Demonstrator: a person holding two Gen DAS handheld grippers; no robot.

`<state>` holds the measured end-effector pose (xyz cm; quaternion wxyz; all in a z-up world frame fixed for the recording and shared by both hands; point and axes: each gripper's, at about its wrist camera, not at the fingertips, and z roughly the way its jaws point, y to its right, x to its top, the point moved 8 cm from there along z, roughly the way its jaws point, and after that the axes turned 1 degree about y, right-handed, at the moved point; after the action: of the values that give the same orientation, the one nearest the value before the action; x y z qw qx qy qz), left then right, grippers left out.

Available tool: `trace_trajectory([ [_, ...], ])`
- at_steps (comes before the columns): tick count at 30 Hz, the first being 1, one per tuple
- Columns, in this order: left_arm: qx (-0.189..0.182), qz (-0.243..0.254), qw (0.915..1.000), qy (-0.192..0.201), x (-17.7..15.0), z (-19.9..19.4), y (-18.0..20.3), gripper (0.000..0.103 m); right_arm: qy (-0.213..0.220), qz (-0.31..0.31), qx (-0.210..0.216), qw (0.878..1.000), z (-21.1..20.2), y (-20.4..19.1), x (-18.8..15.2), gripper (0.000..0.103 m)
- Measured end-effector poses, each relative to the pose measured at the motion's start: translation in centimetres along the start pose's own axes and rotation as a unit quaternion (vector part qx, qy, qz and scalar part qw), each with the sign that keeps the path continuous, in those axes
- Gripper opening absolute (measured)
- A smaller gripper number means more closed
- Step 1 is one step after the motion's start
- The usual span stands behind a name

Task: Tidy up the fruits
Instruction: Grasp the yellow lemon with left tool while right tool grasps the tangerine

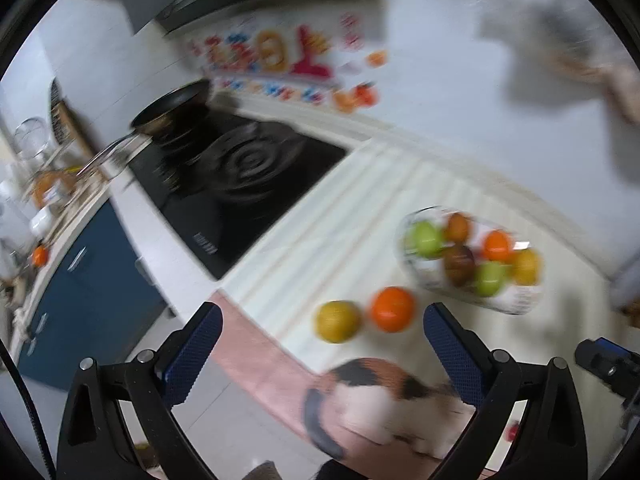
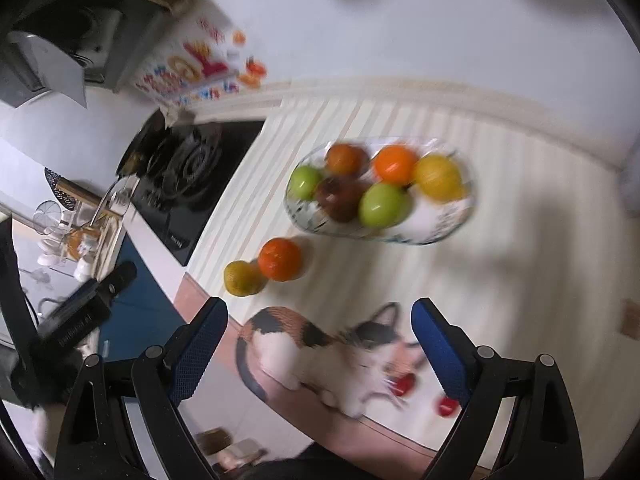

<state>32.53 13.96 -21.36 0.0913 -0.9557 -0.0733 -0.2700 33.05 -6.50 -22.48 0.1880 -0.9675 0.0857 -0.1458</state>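
Your left gripper [image 1: 322, 332] and right gripper [image 2: 320, 328] both had jaws wide apart, holding nothing. An orange [image 2: 279, 259] and a yellow fruit [image 2: 242, 278] touched on the desk [image 2: 520, 280] near the fruit bowl [image 2: 448, 220].

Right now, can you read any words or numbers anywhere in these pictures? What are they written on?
None can be read.
Colourful stickers on the white wall: letter-like shapes, too blurred.
White brand mark on the black glass stove's front edge: too blurred.
Pale lettering on the black gripper body: too blurred.
Pattern on the clear glass fruit bowl: no legible text.
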Motion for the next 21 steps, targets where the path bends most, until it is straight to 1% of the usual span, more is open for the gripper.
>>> trace_trajectory([
  [1,0.011,-0.007,0.9998,-0.016,-0.4,1.6,-0.8,0.103,-0.019,0.007,0.009,1.0,2.5,-0.4,0.3,0.095],
  [2,0.016,-0.014,0.9995,-0.025,-0.7,2.6,-1.4,0.103,-0.029,0.01,0.014,0.999,4.0,-0.7,0.6,0.095],
  [3,0.021,-0.022,0.9989,-0.036,-1.1,3.8,-2.1,0.103,-0.046,0.015,0.024,0.999,6.5,-1.3,0.8,0.095],
  [6,0.038,-0.036,0.9963,-0.068,-2.4,6.9,-3.7,0.103,-0.086,0.029,0.033,0.995,12.8,-2.6,1.3,0.093],
  [8,0.046,-0.044,0.9942,-0.087,-3.1,8.5,-4.4,0.103,-0.106,0.035,0.03,0.993,16.9,-3.5,1.5,0.093],
  [12,0.05,-0.056,0.9908,-0.113,-4.0,10.7,-5.3,0.103,-0.136,0.029,0.01,0.99,22.5,-4.5,1.4,0.09],
  [13,0.045,-0.06,0.9896,-0.123,-4.3,11.1,-5.4,0.103,-0.139,0.024,0.003,0.99,23.5,-4.8,1.5,0.086],
  [14,0.041,-0.064,0.9889,-0.127,-4.3,11.4,-5.5,0.103,-0.144,0.016,-0.003,0.989,24.7,-5.1,1.4,0.076],
  [15,0.034,-0.071,0.9879,-0.134,-4.5,11.8,-5.5,0.103,-0.149,0.007,-0.009,0.989,25.6,-5.3,1.3,0.07],
  [16,0.025,-0.079,0.9863,-0.142,-4.6,12.2,-5.5,0.103,-0.152,-0.004,-0.024,0.988,26.3,-5.3,1.2,0.067],
  [17,0.012,-0.087,0.9849,-0.149,-4.6,12.6,-5.4,0.103,-0.151,-0.011,-0.023,0.988,26.5,-5.5,1.1,0.066],
  [18,-0.009,-0.1,0.9822,-0.158,-4.7,13.1,-5.3,0.103,-0.15,-0.02,-0.029,0.988,26.5,-5.5,0.9,0.066],
  [21,-0.046,-0.121,0.9761,-0.174,-4.3,14.0,-4.7,0.103,-0.155,-0.033,-0.038,0.987,25.4,-4.6,0.0,0.066],
])
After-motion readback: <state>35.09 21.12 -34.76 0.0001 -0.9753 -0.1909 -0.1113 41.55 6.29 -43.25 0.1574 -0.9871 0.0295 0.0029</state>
